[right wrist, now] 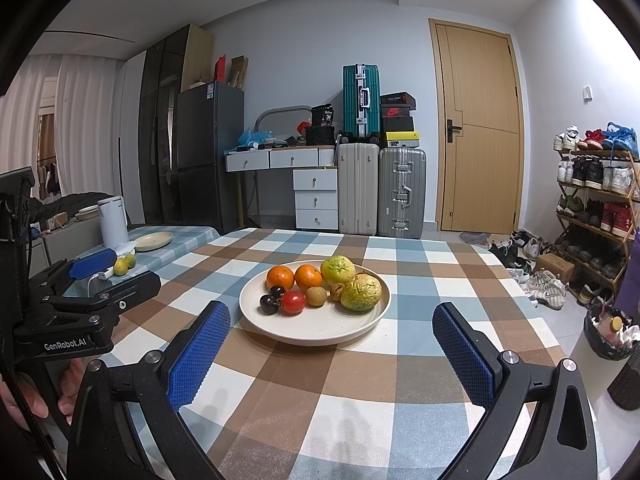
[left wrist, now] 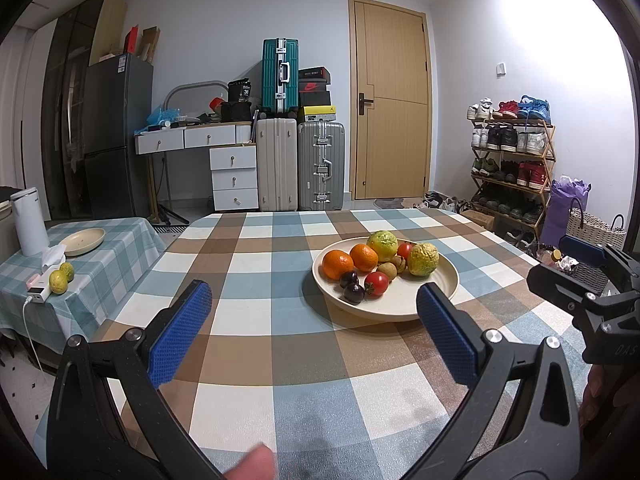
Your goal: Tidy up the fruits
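A cream plate (left wrist: 394, 314) (right wrist: 320, 336) sits mid-table holding two oranges (left wrist: 338, 265) (right wrist: 280, 278), a green guava (left wrist: 383, 245), a yellow bumpy fruit (left wrist: 423, 259) (right wrist: 361, 292), red tomatoes (left wrist: 376, 283) (right wrist: 293, 302), dark plums (left wrist: 354, 293) (right wrist: 269, 304) and small brown fruits (right wrist: 316, 296). My left gripper (left wrist: 314, 295) (right wrist: 116, 274) hovers open just short of the plate, nothing between its blue pads (left wrist: 180, 336). My right gripper (right wrist: 331, 314) (left wrist: 560, 266) is open too, in front of the plate and empty.
The table wears a checked cloth (left wrist: 280, 344). A lower side table to the left carries an empty cream plate (left wrist: 84, 241) (right wrist: 154, 240), two yellow-green fruits (left wrist: 58, 281) (right wrist: 121, 267), a white canister (left wrist: 29, 220) and a charging power bank (left wrist: 38, 294). A shoe rack (right wrist: 592, 200) stands right.
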`<act>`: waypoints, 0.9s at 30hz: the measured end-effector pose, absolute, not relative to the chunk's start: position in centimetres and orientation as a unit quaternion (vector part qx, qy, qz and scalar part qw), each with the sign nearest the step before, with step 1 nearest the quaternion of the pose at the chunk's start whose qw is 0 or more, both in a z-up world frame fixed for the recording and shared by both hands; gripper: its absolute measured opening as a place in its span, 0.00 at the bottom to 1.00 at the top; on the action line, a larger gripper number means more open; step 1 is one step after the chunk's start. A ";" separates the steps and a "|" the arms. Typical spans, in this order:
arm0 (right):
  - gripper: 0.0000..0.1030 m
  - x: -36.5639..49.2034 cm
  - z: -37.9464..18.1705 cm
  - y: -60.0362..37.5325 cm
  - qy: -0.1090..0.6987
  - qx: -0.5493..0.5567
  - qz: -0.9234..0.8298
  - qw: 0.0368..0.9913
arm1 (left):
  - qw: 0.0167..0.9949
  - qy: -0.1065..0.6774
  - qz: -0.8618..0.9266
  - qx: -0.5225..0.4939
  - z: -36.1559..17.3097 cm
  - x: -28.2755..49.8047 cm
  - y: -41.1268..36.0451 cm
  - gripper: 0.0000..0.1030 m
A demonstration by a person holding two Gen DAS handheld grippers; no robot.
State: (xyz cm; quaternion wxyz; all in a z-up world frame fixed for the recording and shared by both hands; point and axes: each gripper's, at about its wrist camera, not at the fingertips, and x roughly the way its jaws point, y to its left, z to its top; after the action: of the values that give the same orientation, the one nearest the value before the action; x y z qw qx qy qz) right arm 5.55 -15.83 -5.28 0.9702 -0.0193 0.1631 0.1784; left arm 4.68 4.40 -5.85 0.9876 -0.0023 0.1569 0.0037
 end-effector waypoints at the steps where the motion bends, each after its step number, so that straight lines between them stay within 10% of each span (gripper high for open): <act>1: 1.00 5.6 -5.3 -15.9 0.163 -0.020 0.178 0.970 | 0.988 0.157 0.004 -0.002 -5.8 4.7 4.4 0.99; 27: 1.00 5.6 -5.3 -15.8 0.162 -0.021 0.179 0.970 | 0.988 0.157 0.002 -0.002 -5.8 4.6 4.5 0.99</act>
State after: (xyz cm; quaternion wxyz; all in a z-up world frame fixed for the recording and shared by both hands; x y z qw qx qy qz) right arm 5.56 -15.81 -5.28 0.9702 -0.0211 0.1623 0.1787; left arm 4.58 4.46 -5.82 0.9876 -0.0021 0.1568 0.0020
